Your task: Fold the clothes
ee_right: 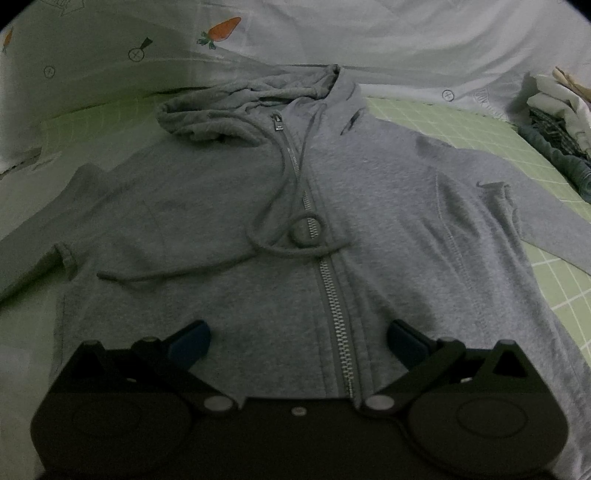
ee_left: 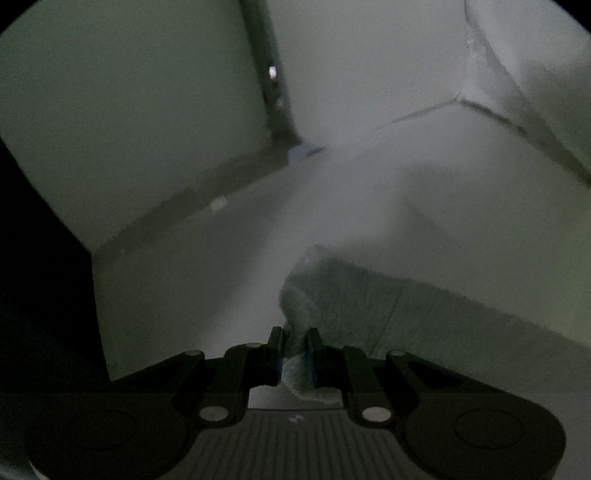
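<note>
A grey zip-up hoodie (ee_right: 388,206) lies face up and spread flat, hood (ee_right: 240,107) at the far end. Its zipper (ee_right: 332,295) is done up and the drawstring (ee_right: 273,243) loops across the chest. My right gripper (ee_right: 297,336) hangs open just above the lower front, one finger on each side of the zipper and nothing between them. In the left wrist view, my left gripper (ee_left: 294,334) is shut on a fold of grey fabric, the end of a hoodie sleeve (ee_left: 406,314), which trails off to the right. The hoodie's body is out of that view.
The hoodie rests on a green grid mat (ee_right: 554,266) over a white sheet with a carrot print (ee_right: 221,29). A pile of other clothes (ee_right: 554,122) sits at the far right. The left wrist view shows pale walls, a dark vertical gap (ee_left: 266,74) and a dark edge (ee_left: 37,295).
</note>
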### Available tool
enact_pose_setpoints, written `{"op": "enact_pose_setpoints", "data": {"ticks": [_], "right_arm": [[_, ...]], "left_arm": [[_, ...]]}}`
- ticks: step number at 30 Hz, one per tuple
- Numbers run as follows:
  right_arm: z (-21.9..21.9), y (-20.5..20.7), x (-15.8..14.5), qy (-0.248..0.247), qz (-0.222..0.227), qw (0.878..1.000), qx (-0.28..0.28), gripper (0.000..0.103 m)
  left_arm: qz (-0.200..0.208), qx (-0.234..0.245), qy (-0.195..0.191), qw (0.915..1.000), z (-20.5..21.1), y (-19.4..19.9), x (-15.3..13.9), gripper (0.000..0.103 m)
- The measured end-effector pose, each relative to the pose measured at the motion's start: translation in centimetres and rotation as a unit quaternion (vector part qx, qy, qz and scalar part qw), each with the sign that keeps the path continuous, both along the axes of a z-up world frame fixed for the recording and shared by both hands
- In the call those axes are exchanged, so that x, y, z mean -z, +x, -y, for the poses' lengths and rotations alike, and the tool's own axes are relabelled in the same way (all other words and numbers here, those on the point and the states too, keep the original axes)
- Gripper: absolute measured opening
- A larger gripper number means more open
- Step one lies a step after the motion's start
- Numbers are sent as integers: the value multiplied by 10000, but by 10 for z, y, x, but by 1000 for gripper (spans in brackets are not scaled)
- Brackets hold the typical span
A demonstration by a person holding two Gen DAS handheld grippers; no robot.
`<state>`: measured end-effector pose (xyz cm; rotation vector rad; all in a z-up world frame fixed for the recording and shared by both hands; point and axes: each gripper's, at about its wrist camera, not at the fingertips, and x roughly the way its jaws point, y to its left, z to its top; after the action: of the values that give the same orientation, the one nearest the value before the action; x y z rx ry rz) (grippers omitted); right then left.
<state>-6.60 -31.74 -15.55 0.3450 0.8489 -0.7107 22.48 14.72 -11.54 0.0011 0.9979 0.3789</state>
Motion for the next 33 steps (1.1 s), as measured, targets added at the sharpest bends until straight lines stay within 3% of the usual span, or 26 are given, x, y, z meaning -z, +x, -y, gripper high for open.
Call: {"op": "enact_pose_setpoints", "data": {"ticks": [9, 15, 22, 28, 31, 33], "right_arm": [[-2, -4, 2, -126, 126, 9998, -14, 103], [-3, -5, 3, -182, 196, 9996, -7, 103], [-1, -9, 2, -118, 282, 9995, -43, 103], [1, -11, 2, -47, 398, 9992, -23, 103], [2, -14, 2, 1, 480, 9988, -41, 103], [3, -15, 1, 19, 514, 9987, -41, 103]], "left_arm": [[19, 207, 432, 9988, 10, -1, 7, 19], [127, 120, 36, 9998, 4, -3, 3, 16], [642, 409, -37, 9971, 24, -8, -34, 15], [1264, 1245, -303, 9837, 85, -7, -86, 15], [1449, 1988, -604, 9674, 134, -14, -102, 15], [1363, 2574, -995, 9515, 169, -23, -102, 15]]}}
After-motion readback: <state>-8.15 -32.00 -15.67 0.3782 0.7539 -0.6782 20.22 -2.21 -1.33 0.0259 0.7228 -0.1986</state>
